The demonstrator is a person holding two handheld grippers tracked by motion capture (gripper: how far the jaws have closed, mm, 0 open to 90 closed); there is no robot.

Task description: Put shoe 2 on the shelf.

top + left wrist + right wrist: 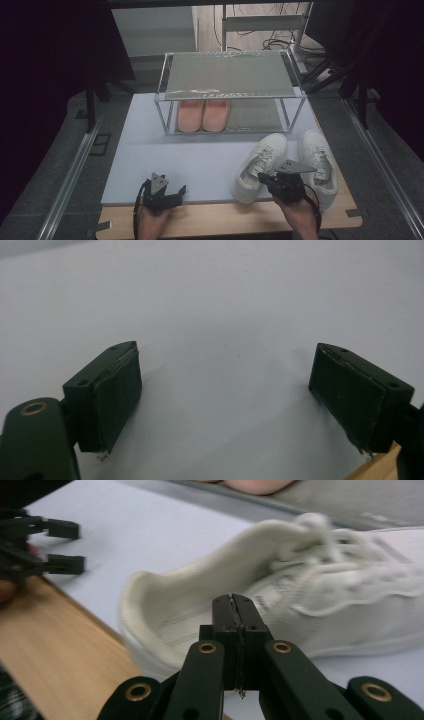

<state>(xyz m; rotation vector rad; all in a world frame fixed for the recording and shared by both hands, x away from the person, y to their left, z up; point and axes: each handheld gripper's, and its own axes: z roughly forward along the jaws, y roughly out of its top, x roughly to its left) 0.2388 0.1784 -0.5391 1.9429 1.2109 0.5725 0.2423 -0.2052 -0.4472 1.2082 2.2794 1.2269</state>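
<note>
Two white sneakers lie at the right of the pale mat: one with its heel toward me, the other further right. My right gripper hovers at the first sneaker's heel. Seen from the right gripper, its jaws are pressed together in front of the sneaker's opening, and I see nothing between them. Low over the mat near the front edge, my left gripper stands open. Its own view has the left gripper with wide jaws and only bare mat between them.
A metal shoe rack stands at the back of the mat, with a pair of pink slippers on its lower shelf, left side. A wooden table edge runs along the front. Metal rails flank the table.
</note>
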